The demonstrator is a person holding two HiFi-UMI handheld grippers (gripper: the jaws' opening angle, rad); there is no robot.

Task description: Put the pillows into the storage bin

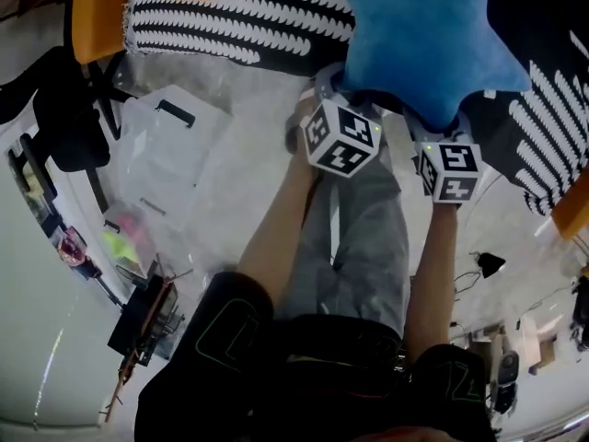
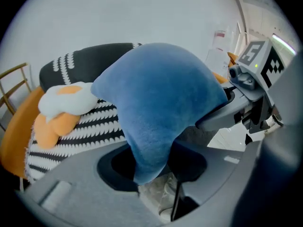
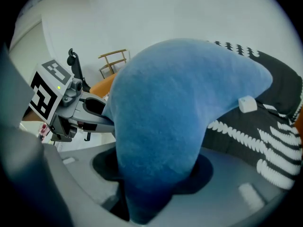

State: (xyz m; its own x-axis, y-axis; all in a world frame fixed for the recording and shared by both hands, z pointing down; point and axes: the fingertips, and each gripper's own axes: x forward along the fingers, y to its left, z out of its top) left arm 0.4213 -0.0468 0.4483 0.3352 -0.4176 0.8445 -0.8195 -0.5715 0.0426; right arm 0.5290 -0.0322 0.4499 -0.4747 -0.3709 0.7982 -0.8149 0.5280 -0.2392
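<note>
My left claw (image 2: pixel 149 167) and my right claw (image 3: pixel 151 183) each close halfway on one soft tip of the blue pillow (image 1: pixel 414 35), held in the air above the striped pillow (image 1: pixel 239 17). Gripped only by the tips, the plush can slip out, or miss what I think is the clear storage bin (image 1: pixel 161 168) at my left. I can read no brand or writing, only square markers (image 1: pixel 342 136).

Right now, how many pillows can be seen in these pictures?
2 for sure: the blue pillow, held by the left gripper and the right gripper, and the fried-egg pillow on the striped cover behind it. More may be hidden.
</note>
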